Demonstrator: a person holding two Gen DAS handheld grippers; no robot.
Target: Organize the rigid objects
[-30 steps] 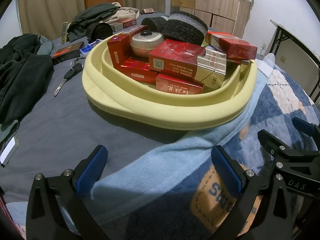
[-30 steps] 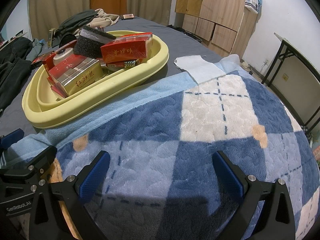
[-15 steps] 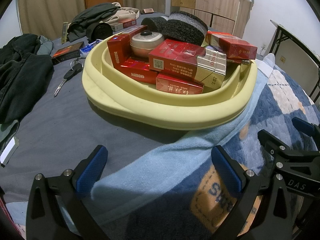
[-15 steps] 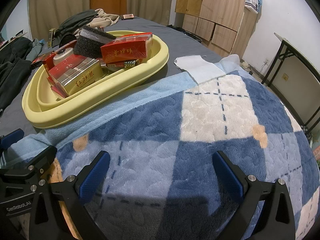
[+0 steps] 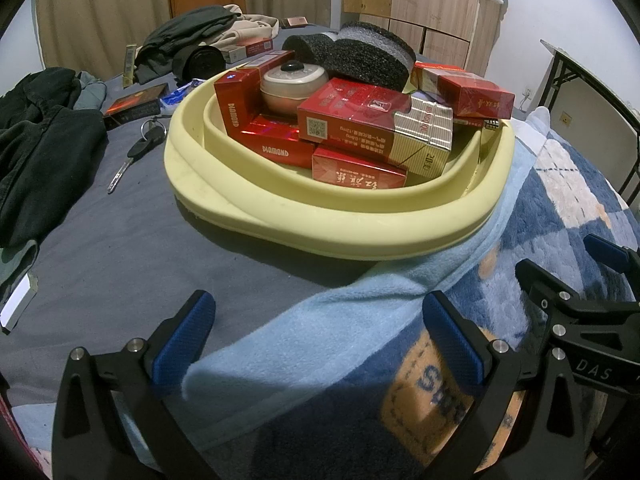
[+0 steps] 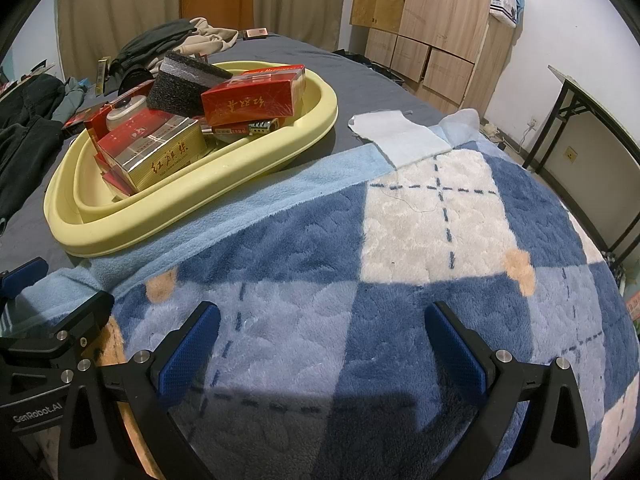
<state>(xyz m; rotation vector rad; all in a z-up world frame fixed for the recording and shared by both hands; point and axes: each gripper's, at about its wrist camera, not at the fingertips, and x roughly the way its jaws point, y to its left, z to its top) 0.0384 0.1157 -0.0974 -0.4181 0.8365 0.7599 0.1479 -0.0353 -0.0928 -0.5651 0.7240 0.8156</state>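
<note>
A pale yellow basin [image 5: 256,204] [image 6: 192,184] sits on the bed, piled with several red cigarette boxes [image 5: 360,128] [image 6: 252,98], a round cream jar [image 5: 294,86] and a black foam sponge [image 5: 368,54] [image 6: 184,82]. My left gripper [image 5: 320,332] is open and empty, low over the bed in front of the basin. My right gripper [image 6: 322,340] is open and empty over the blue checked blanket [image 6: 400,280], to the right of the basin. Each gripper shows at the edge of the other's view.
A key [image 5: 136,152], a dark red box [image 5: 134,106] and dark clothes [image 5: 36,152] lie left of the basin on the grey sheet [image 5: 120,264]. More clothes [image 5: 200,36] lie behind. A white cloth [image 6: 396,136], wooden cabinets [image 6: 432,20] and a folding table [image 6: 592,120] stand right.
</note>
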